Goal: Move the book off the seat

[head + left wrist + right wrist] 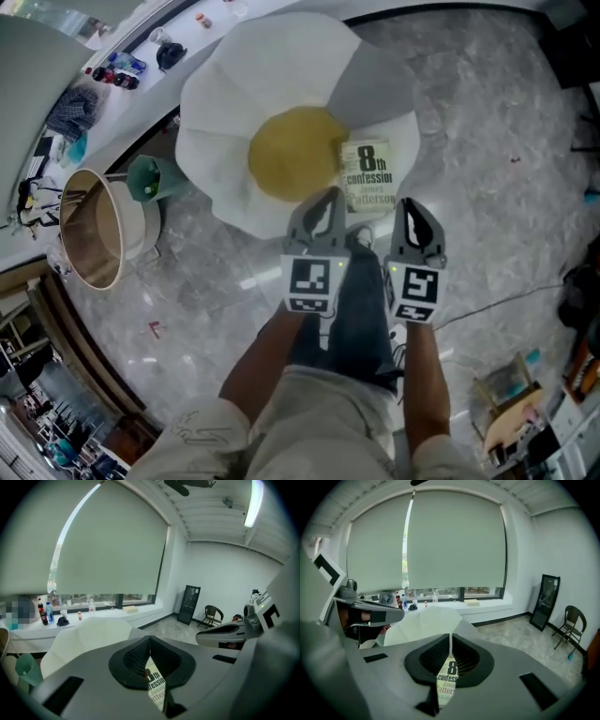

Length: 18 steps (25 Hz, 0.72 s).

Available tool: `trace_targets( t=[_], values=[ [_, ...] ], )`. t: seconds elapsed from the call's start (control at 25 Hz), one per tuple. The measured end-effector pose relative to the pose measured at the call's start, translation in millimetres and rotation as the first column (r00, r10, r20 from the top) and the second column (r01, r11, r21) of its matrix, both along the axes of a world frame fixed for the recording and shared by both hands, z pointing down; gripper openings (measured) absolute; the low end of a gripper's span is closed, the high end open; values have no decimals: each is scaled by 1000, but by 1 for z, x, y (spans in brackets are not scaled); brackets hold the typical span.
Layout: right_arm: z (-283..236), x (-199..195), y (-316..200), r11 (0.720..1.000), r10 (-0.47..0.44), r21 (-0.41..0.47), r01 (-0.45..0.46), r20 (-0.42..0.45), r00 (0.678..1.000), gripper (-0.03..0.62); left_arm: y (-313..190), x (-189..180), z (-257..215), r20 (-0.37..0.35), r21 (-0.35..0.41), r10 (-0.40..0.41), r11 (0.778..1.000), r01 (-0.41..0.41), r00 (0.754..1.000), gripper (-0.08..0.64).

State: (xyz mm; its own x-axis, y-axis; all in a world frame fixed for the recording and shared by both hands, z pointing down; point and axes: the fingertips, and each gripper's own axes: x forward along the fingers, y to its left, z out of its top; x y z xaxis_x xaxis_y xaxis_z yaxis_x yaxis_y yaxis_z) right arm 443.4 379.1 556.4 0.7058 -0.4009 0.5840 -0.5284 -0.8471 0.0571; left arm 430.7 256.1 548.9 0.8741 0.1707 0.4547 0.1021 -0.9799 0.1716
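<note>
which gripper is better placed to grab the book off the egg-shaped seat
Right, narrowly. Both the left gripper and right gripper are shut and near the book, but the right gripper view shows the title more squarely past its jaws. Either must open first.

Head camera looks steeply down; all views share the book (367, 175).

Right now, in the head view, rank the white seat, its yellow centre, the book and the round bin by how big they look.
1. white seat, by far the largest.
2. round bin and yellow centre: too alike to rank.
3. book, the smallest.
</note>
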Motion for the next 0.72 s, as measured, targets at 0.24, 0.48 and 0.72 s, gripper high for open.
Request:
trace_targets(
  t=[0.24,0.48,0.72],
  values=[
    [97,15,6,999,-51,9,51,100,994,6,19,11,111,168,-24,-16,1000,20,986,31],
    [209,26,25,999,-43,-16,48,221,974,41,23,6,222,307,-51,-52,996,71,950,64],
    [290,30,41,1000,-17,-6,20,313,950,86,33,-8,316,407,-99,-50,990,99,912,92]
  ],
)
